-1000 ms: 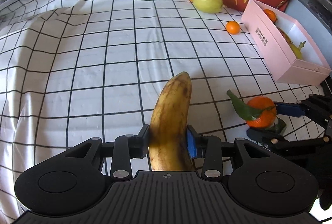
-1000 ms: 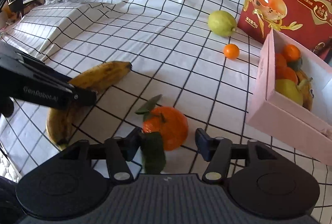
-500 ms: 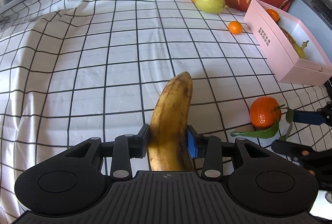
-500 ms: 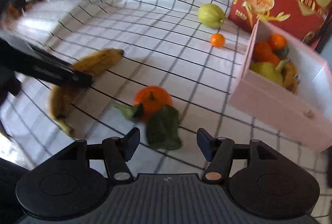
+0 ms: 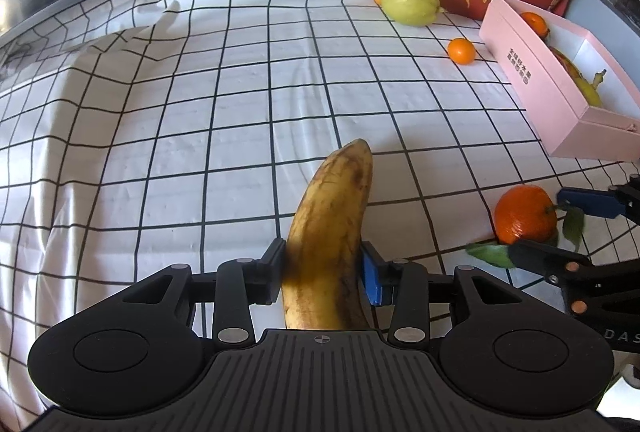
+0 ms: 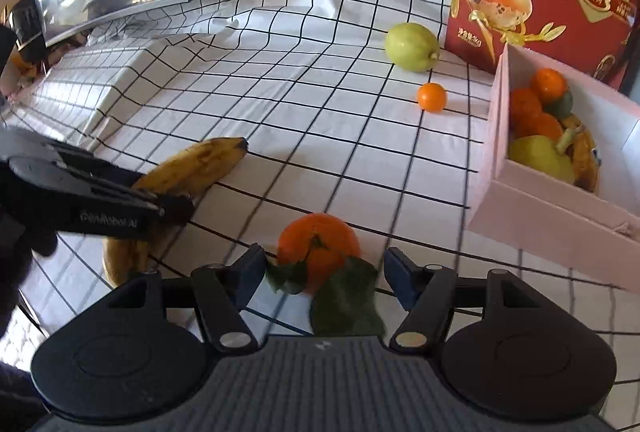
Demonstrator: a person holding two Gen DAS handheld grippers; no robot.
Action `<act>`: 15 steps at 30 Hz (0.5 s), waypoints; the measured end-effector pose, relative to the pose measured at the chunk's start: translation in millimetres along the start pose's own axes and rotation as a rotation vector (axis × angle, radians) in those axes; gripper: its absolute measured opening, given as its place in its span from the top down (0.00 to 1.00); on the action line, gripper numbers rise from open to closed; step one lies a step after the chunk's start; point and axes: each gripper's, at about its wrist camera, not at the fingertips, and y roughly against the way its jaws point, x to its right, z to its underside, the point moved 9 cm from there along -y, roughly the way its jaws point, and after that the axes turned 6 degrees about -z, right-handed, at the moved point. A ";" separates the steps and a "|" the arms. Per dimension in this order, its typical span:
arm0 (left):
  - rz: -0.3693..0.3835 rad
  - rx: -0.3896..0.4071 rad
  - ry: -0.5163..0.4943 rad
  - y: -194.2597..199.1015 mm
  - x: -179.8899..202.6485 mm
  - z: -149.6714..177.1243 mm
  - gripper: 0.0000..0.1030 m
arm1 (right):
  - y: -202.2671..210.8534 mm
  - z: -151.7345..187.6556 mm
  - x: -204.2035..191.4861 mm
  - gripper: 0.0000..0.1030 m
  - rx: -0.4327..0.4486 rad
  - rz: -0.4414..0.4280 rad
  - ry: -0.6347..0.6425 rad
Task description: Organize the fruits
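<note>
Fingers of both grippers stand open: left gripper [image 5: 323, 274] straddles the banana [image 5: 334, 228], right gripper [image 6: 324, 278] the tangerine [image 6: 318, 244].
Closing on its loose leaf [image 6: 346, 302] risks dropping it short of the pink box [image 6: 560, 208].

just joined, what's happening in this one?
A person is sorting fruit into a pink cardboard box. The left tool straddles a spotty yellow banana on the checked cloth; its jaws have just been opening. The right tool is open around a leafy orange tangerine, also widening.
</note>
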 end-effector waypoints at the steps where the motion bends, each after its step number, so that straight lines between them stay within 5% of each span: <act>1: 0.000 0.000 0.001 0.1 -0.4 -0.1 0.58 | 1.9 1.7 2.5 0.34 0.000 -0.003 0.003; 13: 0.019 0.002 0.068 1.7 -3.4 -0.7 0.58 | -2.3 -1.7 -0.1 0.34 0.027 -0.053 -0.056; 15: 0.013 -0.002 0.065 1.5 -2.4 -0.8 0.58 | -7.5 -3.7 -2.0 0.42 0.023 -0.062 -0.050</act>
